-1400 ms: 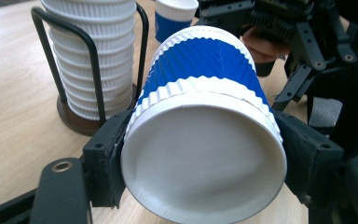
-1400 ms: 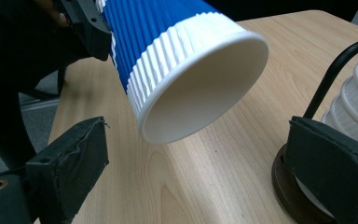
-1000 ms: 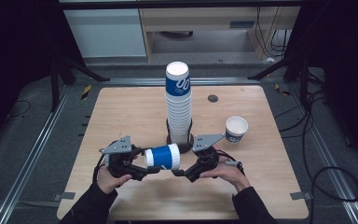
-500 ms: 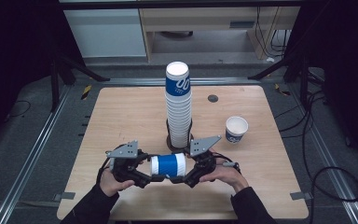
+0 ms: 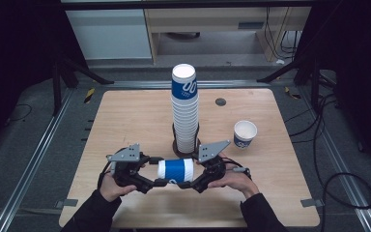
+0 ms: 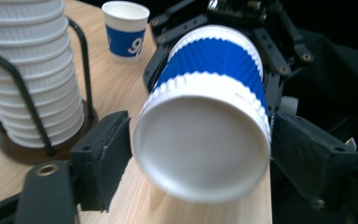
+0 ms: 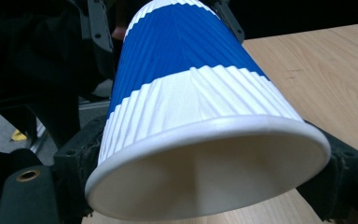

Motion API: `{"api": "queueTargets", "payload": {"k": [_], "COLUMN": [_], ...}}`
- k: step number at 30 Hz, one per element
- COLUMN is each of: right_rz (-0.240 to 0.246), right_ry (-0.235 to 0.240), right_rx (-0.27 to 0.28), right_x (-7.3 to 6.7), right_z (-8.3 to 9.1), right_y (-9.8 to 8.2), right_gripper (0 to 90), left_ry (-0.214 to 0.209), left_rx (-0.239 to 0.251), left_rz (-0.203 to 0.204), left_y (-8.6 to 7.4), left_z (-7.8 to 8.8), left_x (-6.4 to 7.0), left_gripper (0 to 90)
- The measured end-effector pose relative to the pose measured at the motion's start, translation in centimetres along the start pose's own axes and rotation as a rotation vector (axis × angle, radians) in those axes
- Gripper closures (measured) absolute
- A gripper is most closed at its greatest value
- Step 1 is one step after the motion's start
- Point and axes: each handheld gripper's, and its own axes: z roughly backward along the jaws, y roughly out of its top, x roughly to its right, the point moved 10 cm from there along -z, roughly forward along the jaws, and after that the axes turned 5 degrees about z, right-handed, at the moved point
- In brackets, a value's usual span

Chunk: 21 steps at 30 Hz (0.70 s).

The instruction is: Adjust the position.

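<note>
A blue-and-white ribbed paper cup [image 5: 175, 170] hangs on its side just above the front of the wooden table [image 5: 125, 111], held between both grippers. My left gripper [image 5: 157, 174] is shut on its base end; in the left gripper view the cup's bottom [image 6: 200, 154] sits pressed between the two black pads. My right gripper [image 5: 194, 175] has just been closing and is shut on the mouth end. In the right gripper view the rim [image 7: 209, 140] is squeezed into an oval between the pads.
A tall stack of the same cups [image 5: 184, 111] stands in a black wire holder [image 5: 186, 147] just behind the grippers. A single upright cup [image 5: 245, 134] stands to the right of it. A small dark disc [image 5: 221, 101] sits at the back.
The right gripper's jaws have closed onto the cup's mouth end, flattening the rim. The cup has settled a little nearer the front edge. Both hands have stayed almost where they were.
</note>
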Motion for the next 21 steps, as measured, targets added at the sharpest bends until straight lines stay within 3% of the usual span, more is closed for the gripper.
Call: {"api": "queueTargets", "payload": {"k": [4, 5, 9, 16, 21], "right_rz": [0.013, 0.019, 0.026, 0.049, 0.069], "right_ry": [-0.035, -0.044, -0.064, -0.046, -0.008], "right_rx": [-0.038, -0.050, -0.098, -0.175, -0.207], "right_x": [0.4, 0.6, 0.9, 0.5, -0.4], "right_z": [0.5, 0.5, 0.3, -0.9, -1.7], "right_y": [-0.4, -0.5, -1.3, -2.5, -3.0], "right_gripper": [15.5, 15.4, 15.2, 15.2, 15.1], "left_ry": [0.028, 0.019, 0.032, 0.023, 0.010], "left_rx": [-0.040, -0.056, -0.118, -0.206, -0.274], "left_rz": [0.010, 0.020, 0.010, -0.020, -0.052], "left_y": [-0.7, -1.0, -2.0, -3.3, -4.3], "left_z": [0.3, 0.2, -0.2, -1.2, -2.1], "left_x": [-1.0, -1.1, -1.5, -1.2, -0.7], "left_gripper": [17.0, 16.4, 15.2, 14.5, 14.6]}}
